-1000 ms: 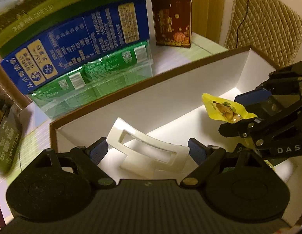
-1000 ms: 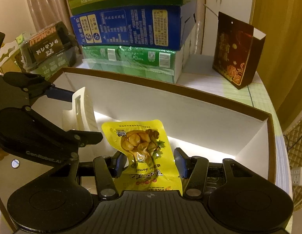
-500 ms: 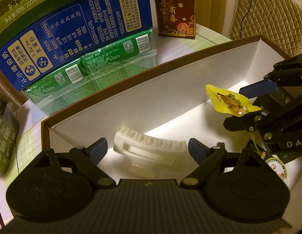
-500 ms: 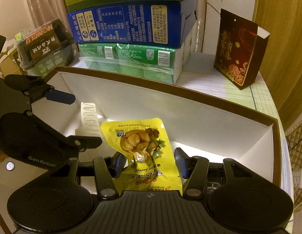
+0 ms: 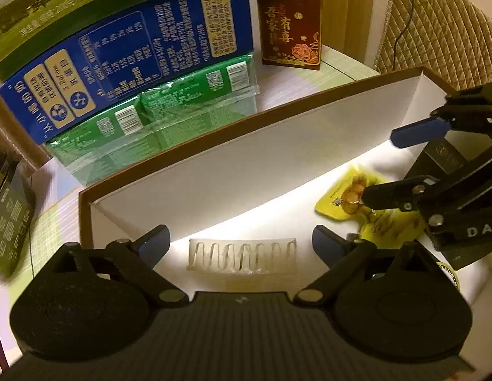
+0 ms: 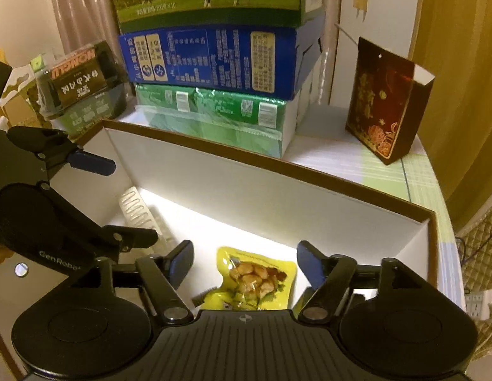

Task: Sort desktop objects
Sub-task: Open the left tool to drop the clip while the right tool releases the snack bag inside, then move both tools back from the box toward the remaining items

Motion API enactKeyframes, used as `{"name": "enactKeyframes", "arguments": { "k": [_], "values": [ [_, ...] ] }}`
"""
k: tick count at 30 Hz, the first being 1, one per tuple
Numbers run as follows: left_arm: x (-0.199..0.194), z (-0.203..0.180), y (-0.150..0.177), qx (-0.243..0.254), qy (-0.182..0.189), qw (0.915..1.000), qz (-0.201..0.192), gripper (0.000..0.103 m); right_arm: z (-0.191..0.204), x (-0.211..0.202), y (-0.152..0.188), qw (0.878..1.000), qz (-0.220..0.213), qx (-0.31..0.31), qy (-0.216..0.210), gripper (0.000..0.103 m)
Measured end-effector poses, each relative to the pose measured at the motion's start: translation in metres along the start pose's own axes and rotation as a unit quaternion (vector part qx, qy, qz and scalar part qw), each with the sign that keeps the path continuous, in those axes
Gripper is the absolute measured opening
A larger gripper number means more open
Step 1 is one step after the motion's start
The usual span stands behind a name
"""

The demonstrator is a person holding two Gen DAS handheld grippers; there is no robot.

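A white box with a brown rim (image 5: 233,120) (image 6: 277,166) holds two items. A white ribbed plastic clip (image 5: 242,255) (image 6: 136,211) lies on the box floor at the left. A yellow snack packet (image 6: 257,277) (image 5: 350,201) lies on the floor at the right. My left gripper (image 5: 241,243) is open above the clip, not touching it. My right gripper (image 6: 246,265) is open above the packet, apart from it. Each gripper shows in the other's view, the right one (image 5: 420,158) and the left one (image 6: 103,197).
Stacked cartons, blue (image 6: 211,58) over green (image 6: 214,117), stand behind the box. A dark red gift box (image 6: 385,101) stands upright at the back right. A black packet stack (image 6: 77,76) sits at the back left. A round label (image 5: 447,274) lies on the box floor.
The right gripper has opened and the yellow packet has dropped flat onto the box floor. The white clip has fallen flat. Both grippers have lifted a little.
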State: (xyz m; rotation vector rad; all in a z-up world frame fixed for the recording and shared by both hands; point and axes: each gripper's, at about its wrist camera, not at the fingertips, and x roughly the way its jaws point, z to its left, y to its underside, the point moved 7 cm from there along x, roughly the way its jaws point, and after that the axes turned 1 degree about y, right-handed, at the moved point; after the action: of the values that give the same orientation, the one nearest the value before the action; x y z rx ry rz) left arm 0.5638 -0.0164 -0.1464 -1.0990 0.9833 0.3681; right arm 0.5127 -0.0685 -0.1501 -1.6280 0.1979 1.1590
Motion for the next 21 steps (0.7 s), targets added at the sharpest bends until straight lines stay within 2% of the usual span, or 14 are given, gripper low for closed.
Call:
{"name": "enactKeyframes", "arguments": {
  "k": [4,9,12,21],
  "values": [
    [-0.012,0.001,0.001,-0.006,-0.002,1.0000,-0.005,0.095,-0.001,-0.016,0.005,1.000,-0.004,0.010,-0.007,0.085],
    [-0.033,-0.003,0.005,-0.011,-0.010,0.9997,-0.021,0.097,0.004,-0.042,0.016,1.000,-0.009,0.021,-0.013,0.094],
    [-0.050,-0.008,0.009,-0.011,-0.014,0.9993,-0.034,0.099,0.006,-0.056,0.024,0.999,-0.011,0.030,-0.013,0.097],
    [-0.098,-0.014,0.027,-0.053,-0.023,0.9972,-0.048,0.099,0.017,-0.096,0.048,0.998,-0.011,0.054,-0.013,0.101]
  ]
}}
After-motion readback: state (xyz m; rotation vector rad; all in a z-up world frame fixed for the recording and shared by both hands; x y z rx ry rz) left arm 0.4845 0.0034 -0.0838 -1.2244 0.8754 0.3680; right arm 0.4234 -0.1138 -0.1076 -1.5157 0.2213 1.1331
